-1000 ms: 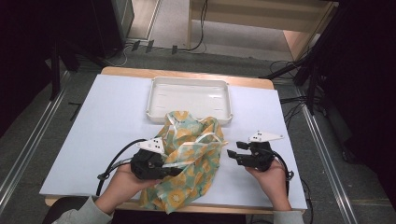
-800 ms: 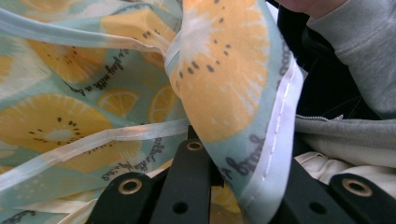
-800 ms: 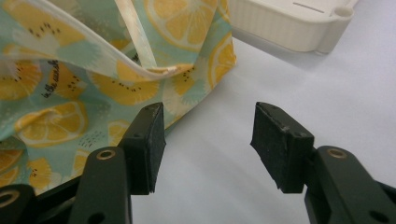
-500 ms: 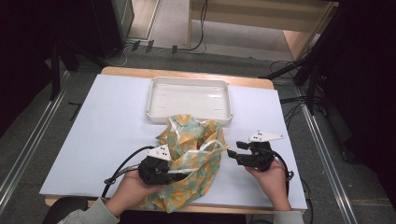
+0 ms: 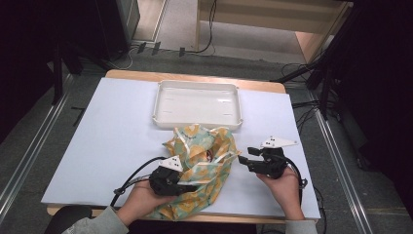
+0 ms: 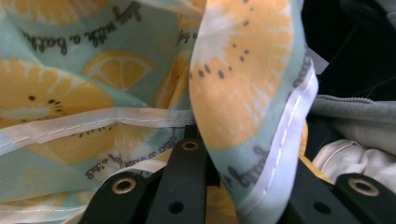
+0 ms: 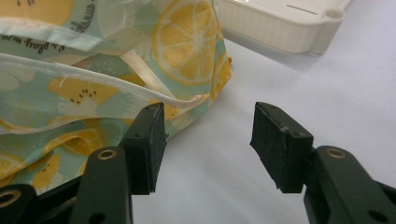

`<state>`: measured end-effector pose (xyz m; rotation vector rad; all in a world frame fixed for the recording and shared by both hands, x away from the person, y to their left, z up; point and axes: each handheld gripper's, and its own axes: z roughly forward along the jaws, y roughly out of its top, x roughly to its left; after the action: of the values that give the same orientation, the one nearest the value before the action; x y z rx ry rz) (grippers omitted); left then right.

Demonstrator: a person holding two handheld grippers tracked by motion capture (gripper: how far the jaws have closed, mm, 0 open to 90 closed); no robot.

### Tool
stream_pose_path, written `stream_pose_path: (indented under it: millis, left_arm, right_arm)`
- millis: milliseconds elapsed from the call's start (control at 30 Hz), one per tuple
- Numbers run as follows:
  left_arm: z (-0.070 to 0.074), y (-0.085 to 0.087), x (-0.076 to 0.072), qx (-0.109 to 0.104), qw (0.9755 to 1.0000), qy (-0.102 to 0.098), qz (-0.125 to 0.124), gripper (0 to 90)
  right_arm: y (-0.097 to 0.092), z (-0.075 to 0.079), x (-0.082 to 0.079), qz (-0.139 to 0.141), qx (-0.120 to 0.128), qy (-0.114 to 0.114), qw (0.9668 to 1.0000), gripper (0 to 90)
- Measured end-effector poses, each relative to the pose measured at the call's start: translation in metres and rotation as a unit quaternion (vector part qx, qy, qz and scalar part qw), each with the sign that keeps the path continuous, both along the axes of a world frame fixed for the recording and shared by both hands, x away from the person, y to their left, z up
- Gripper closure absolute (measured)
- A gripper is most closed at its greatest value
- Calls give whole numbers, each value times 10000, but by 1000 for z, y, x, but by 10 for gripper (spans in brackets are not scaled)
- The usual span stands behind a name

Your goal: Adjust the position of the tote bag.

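Note:
A crumpled cloth (image 5: 204,151) printed with lemon slices on pale green, edged in white, lies on the white table just in front of the tray. My left gripper (image 5: 187,187) rests low on its near left part, its jaws shut on a fold of the cloth (image 6: 247,93) that rises between them. In the left gripper view, my left gripper (image 6: 233,186) is half covered by that fold. My right gripper (image 5: 246,161) sits at the cloth's right edge. Its jaws (image 7: 208,140) stand open over bare table, the left pad beside the cloth's hem (image 7: 93,70).
A white rectangular tray (image 5: 197,85) stands behind the cloth; its corner (image 7: 280,23) shows in the right gripper view. The table's near edge lies just under both hands. Cables trail from both grippers. A grey sleeve shows by the left jaws.
My left gripper has come down and toward the near edge with the cloth fold in it, and the cloth has sunk and spread. My right gripper has not moved.

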<state>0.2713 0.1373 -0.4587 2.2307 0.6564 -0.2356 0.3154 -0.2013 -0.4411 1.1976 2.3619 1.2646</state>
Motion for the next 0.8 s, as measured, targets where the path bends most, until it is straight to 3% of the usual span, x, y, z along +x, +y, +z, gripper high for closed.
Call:
stream_pose_path:
  millis: [100,333,500,633,800]
  left_arm:
    - [-3,-1,1,43,10000,20,-24,834]
    - [5,5,3,-171,9998,72,-41,713]
    - [14,8,0,-313,9994,-121,35,555]
    - [20,8,-3,-202,9996,-214,41,477]
    - [26,8,-3,-231,9996,-161,37,386]
  right_arm:
    - [0,0,0,-2,-10,-1,10000,458]
    - [-1,0,0,-8,-9,-6,10000,459]
    - [-1,0,0,-5,-13,-4,10000,458]
    - [0,0,0,5,-17,0,10000,459]
    - [0,0,0,11,-12,0,10000,459]
